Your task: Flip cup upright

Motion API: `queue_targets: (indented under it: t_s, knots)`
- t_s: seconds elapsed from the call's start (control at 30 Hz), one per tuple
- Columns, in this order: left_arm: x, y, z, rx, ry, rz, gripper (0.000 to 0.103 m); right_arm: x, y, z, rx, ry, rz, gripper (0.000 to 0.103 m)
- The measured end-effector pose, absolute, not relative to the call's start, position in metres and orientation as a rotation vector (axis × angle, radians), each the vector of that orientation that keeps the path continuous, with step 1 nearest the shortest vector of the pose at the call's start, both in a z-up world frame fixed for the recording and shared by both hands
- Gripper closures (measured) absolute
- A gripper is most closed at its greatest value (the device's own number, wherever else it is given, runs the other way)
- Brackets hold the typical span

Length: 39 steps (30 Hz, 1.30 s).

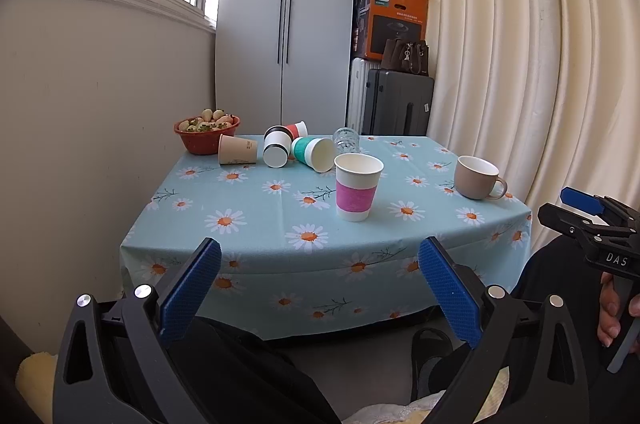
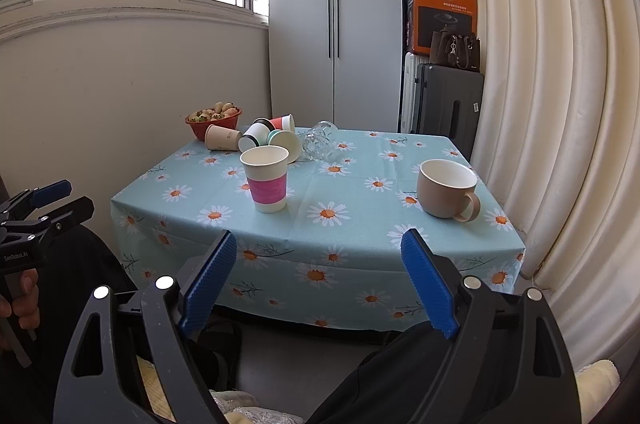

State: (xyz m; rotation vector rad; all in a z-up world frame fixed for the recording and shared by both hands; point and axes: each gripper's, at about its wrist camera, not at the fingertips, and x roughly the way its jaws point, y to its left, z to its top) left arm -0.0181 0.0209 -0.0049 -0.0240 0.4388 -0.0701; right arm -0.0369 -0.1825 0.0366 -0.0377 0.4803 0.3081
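A paper cup with a pink sleeve [image 1: 357,186] [image 2: 266,178] stands upright mid-table. A beige mug [image 1: 478,177] [image 2: 447,189] stands upright at the right. At the back lie several cups on their sides: a tan cup [image 1: 237,150] [image 2: 221,137], a black-and-white cup [image 1: 277,146] [image 2: 253,137], a red cup [image 1: 297,130] [image 2: 283,123], a teal cup [image 1: 314,153] [image 2: 286,144] and a clear glass [image 1: 346,139] [image 2: 319,140]. My left gripper [image 1: 320,264] [image 2: 60,200] is open and empty, held before the table's front edge. My right gripper [image 2: 320,256] [image 1: 576,208] is open and empty beside it.
A red bowl of fruit [image 1: 207,134] [image 2: 213,120] sits at the table's back left corner. The daisy tablecloth [image 1: 280,224] hangs over the front edge. A wall is at the left, curtains [image 1: 520,64] at the right, a cabinet and suitcases [image 1: 396,102] behind.
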Motion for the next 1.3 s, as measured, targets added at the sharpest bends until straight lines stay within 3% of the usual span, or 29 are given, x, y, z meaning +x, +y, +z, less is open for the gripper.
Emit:
queue_targets:
  t_s: [1.3]
  knots:
    - [-0.0183, 0.0173, -0.0084, -0.016, 0.436, -0.069, 0.007, -0.0361, -0.1858, 0.0343, -0.041, 0.486, 0.307, 0.019]
